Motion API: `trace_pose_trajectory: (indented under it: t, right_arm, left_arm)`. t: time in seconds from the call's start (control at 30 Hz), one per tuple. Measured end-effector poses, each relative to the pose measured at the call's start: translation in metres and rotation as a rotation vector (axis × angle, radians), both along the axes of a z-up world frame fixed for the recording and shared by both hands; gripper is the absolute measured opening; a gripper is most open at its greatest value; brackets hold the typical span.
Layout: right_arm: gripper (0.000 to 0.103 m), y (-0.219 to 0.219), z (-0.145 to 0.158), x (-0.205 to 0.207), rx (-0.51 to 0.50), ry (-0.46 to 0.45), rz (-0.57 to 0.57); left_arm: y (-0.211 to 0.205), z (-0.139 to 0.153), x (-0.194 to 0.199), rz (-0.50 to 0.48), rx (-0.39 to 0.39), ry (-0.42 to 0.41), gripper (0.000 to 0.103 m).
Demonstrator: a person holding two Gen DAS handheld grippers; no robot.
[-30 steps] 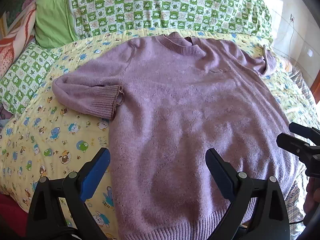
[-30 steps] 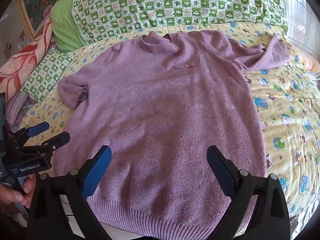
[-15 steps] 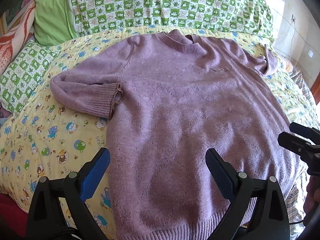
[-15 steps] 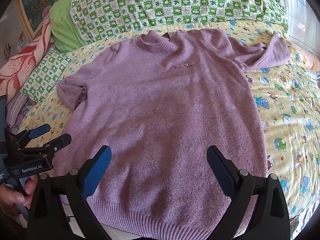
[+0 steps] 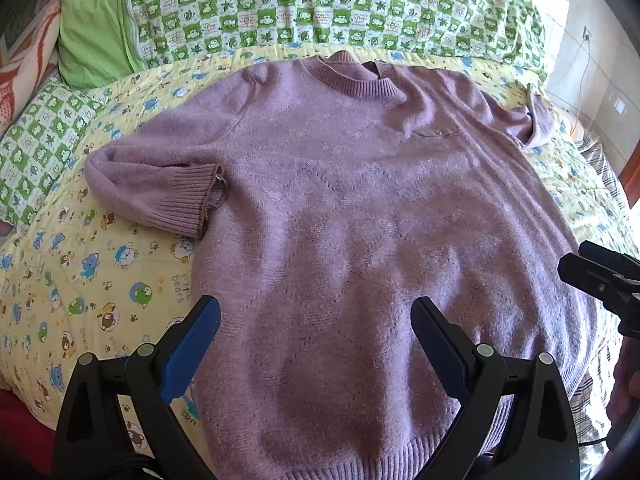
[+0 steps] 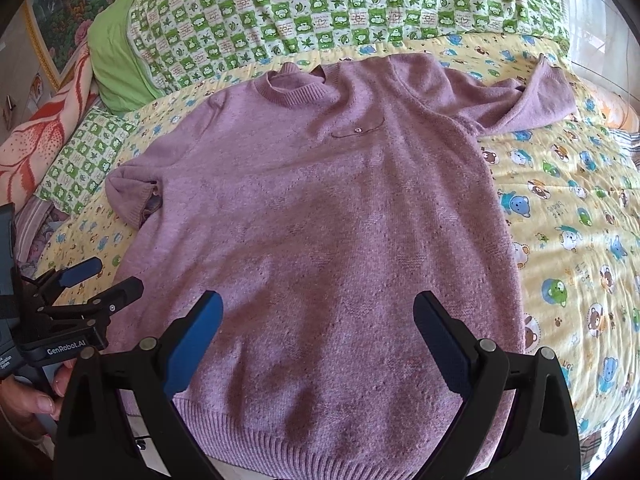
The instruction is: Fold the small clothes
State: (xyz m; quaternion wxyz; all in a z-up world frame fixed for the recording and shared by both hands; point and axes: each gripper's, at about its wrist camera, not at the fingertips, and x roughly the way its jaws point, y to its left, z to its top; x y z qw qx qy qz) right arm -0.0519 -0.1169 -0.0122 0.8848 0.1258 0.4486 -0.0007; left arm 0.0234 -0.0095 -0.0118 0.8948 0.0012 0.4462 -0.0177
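Note:
A lilac knitted sweater point(image 5: 360, 208) lies face up and flat on the bed, collar far, ribbed hem near; it also shows in the right wrist view point(image 6: 320, 216). Its left sleeve point(image 5: 160, 188) is folded in with the cuff against the body. Its right sleeve point(image 6: 532, 100) bends outward at the far right. My left gripper point(image 5: 316, 320) is open and empty above the lower left of the sweater. My right gripper point(image 6: 318, 316) is open and empty above the lower middle. Each gripper shows at the edge of the other's view.
The bed has a yellow cartoon-bear sheet point(image 6: 580, 220). A green-checked quilt point(image 5: 320, 4) and a green pillow point(image 5: 96, 32) lie along the far side. A floral blanket point(image 6: 44, 132) is at the left. The bed's near edge runs just under the hem.
Both grippers have moved slightly forward over the sweater. The sweater has not moved and both grippers stay open.

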Motion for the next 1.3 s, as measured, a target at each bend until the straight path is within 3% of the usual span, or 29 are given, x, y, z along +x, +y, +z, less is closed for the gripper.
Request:
trace_pose_trajectory:
  t: [0.1, 0.4, 0.67, 1.0, 1.3]
  right_arm:
    - [0.096, -0.004, 0.000, 0.000, 0.004, 0.004, -0.010]
    - [0.096, -0.026, 0.000, 0.006, 0.024, 0.011, -0.053]
    - [0.096, -0.075, 0.005, 0.024, 0.030, 0.003, -0.140]
    - [0.096, -0.161, 0.017, 0.065, 0.003, -0.022, -0.310]
    - [0.096, -0.252, 0.031, 0.130, 0.008, -0.068, -0.463]
  left_arm:
    - [-0.002, -0.001, 0.004, -0.001, -0.025, 0.014, 0.097]
    - [-0.011, -0.005, 0.019, -0.002, -0.006, 0.050, 0.097]
    - [-0.011, -0.006, 0.050, 0.021, 0.003, 0.070, 0.097]
    - [-0.012, 0.007, 0.124, 0.031, 0.017, 0.067, 0.097]
    - [0.002, 0.016, 0.211, 0.084, -0.028, 0.061, 0.097]
